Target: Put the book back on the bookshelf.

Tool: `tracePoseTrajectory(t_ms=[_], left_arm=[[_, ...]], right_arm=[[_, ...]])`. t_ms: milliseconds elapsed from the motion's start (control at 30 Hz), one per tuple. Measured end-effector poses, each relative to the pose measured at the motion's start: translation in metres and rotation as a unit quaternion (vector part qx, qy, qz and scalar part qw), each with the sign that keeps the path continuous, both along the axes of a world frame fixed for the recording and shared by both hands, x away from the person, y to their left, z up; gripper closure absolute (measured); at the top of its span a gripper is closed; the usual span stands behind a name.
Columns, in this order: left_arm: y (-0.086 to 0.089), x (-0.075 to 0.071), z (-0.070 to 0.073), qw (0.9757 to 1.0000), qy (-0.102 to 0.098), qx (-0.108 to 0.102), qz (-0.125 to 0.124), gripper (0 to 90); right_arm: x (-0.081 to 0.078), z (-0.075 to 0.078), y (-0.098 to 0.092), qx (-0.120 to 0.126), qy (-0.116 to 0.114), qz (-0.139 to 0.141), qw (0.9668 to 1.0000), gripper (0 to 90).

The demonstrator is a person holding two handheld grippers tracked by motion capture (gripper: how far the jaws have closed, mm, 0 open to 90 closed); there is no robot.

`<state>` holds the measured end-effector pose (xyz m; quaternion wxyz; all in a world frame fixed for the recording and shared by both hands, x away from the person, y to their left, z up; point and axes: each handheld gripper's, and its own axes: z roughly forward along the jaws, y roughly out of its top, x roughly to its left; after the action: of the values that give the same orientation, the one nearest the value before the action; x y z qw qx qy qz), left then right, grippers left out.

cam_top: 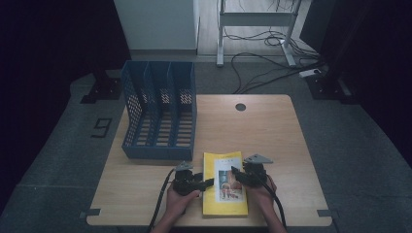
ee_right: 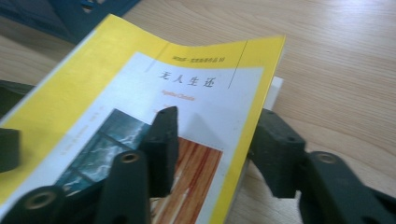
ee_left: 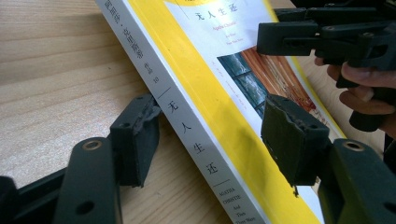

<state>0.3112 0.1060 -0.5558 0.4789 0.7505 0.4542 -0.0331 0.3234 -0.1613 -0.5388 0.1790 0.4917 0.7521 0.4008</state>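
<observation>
Yellow paperback (cam_top: 225,183) being gripped from both long edges on the worktop (cam_top: 272,131)

Left gripper (ee_left: 210,135) is straddling the spine, jaws apart, seemingly not yet pressing; right gripper (ee_right: 215,149) is straddling the lifted cover edge, jaws apart, one above, one below. Next, I judge, both must be clamping before lifting toward the blue file rack (cam_top: 160,116).

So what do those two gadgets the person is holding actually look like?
Both are black, blocky hand-held tools. The left gripper and the right gripper each end in two chunky black jaws on hinged bars with brass-coloured rivets, seen in the gripper views. Each carries a grey three-cornered plate on top, and a thick black cable trails back along each forearm. No sleeves show on the forearms.
</observation>
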Motion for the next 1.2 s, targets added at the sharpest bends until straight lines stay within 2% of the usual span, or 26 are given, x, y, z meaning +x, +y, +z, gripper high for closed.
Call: tracePoseTrajectory(t_ms=[100, 300, 400, 500, 600, 667, 767, 1033, 1200], left_arm=[[0.0, 0.0, 0.0, 1.0, 0.001, -0.001, 0.0, 37.0], [0.001, 0.0, 0.0, 1.0, 0.002, -0.001, 0.001, 37.6], [0.001, 0.0, 0.0, 1.0, 0.001, 0.006, 0.005, 44.0], [0.003, 0.0, -0.001, 0.9999, 0.008, -0.006, -0.011, 46.2], [0.005, 0.001, -0.003, 0.9993, 0.02, -0.024, -0.019, 50.1], [0.007, 0.0, -0.002, 0.9991, 0.009, -0.034, -0.025, 54.5], [0.007, -0.001, 0.001, 0.9992, 0.005, -0.031, -0.027, 56.7], [0.008, -0.005, 0.007, 0.9991, -0.012, -0.023, -0.032, 59.2], [0.009, -0.006, 0.008, 0.9991, -0.015, -0.026, -0.031, 59.8]], right_arm=[[0.0, -0.003, 0.002, -0.015, -0.003, -0.011, 0.9998, 42.9], [0.001, -0.004, 0.002, -0.004, 0.008, -0.01, 0.9999, 42.4], [0.001, -0.004, 0.002, 0.002, 0.01, -0.01, 0.9999, 43.2], [0.0, -0.005, 0.003, 0.011, 0.01, -0.003, 0.9999, 44.2], [-0.001, -0.005, 0.008, 0.005, 0.008, 0.01, 0.9999, 44.6], [-0.002, -0.004, 0.009, 0.002, 0.008, 0.014, 0.9999, 44.7], [-0.002, -0.003, 0.007, 0.004, 0.011, 0.018, 0.9998, 45.8], [-0.003, -0.004, 0.001, 0.033, 0.021, 0.031, 0.9988, 45.7], [-0.001, -0.007, 0.002, 0.052, 0.024, 0.037, 0.9977, 35.8]])
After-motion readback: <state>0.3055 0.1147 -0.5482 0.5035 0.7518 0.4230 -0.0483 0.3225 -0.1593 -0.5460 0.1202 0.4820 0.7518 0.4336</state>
